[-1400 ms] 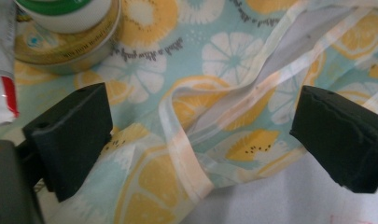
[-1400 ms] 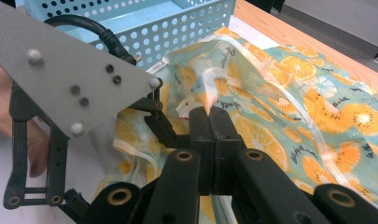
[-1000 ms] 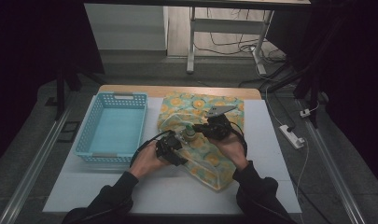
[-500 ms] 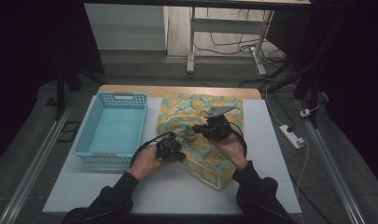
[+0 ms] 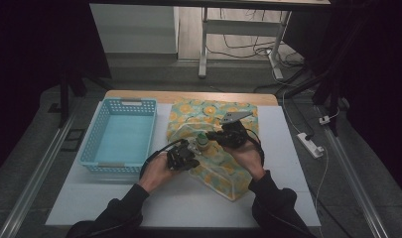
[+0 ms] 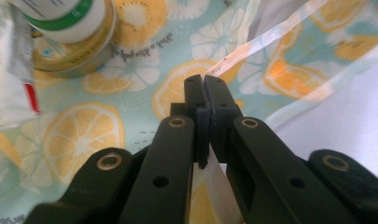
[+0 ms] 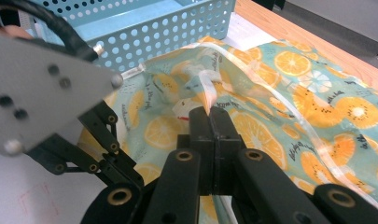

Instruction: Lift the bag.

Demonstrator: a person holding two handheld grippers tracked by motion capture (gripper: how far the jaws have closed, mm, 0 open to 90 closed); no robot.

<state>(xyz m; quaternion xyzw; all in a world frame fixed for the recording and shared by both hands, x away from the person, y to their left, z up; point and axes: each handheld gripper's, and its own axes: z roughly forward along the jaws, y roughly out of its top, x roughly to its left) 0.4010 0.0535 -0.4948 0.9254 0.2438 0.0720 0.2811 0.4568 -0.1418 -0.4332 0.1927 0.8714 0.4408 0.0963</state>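
Bag [image 5: 216, 148]: soft, light, slippery film | left tongs [image 6: 205, 84] pinching its clear rim strip | right tongs [image 7: 209, 114] pinching opposite rim | jar [image 6: 70, 32] beyond left tongs.

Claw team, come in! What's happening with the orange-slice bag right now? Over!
Left claw just closed, pinching the bag's clear rim. Right claw shut on the rim opposite. Bag held open; jar inside. Nothing in the way.

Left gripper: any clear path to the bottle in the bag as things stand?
Probably not yet. The left gripper is shut on the bag's clear rim, so it is busy. The bottle stands close beside it with nothing between, so letting go should free the way.
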